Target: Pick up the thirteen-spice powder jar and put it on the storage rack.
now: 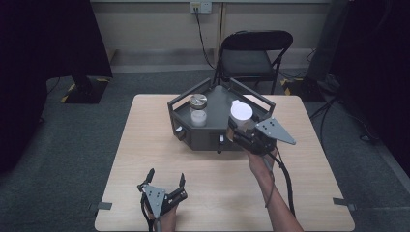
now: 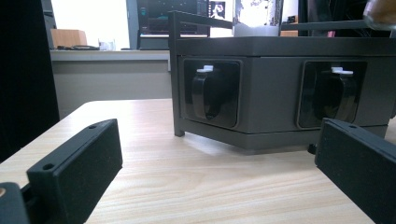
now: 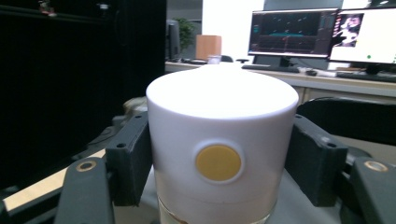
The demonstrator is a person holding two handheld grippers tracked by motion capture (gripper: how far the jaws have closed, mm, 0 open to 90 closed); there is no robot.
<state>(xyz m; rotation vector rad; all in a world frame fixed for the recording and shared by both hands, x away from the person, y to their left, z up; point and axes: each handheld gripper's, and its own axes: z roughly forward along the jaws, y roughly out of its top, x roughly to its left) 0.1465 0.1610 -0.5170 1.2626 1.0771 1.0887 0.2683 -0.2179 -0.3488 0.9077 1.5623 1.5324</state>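
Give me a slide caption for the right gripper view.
Right gripper clamps a white-capped jar with a yellow dot, monitors behind.

Looks like a lab or office test room: grey carpet [image 1: 72, 145] across the frame, black curtains [image 1: 48, 38] at upper left, a folding chair [image 1: 256, 55] at top centre, a wall socket [image 1: 200, 7] at the top edge, lit monitors [image 3: 294, 33] on a desk at upper right.

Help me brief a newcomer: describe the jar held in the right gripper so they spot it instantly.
On the wooden table stands a dark grey tray. At its right front edge, the right gripper clamps the white-capped jar. Unlike the metal-lidded jar standing free to its left, its cap is white plastic with a round yellow spot.
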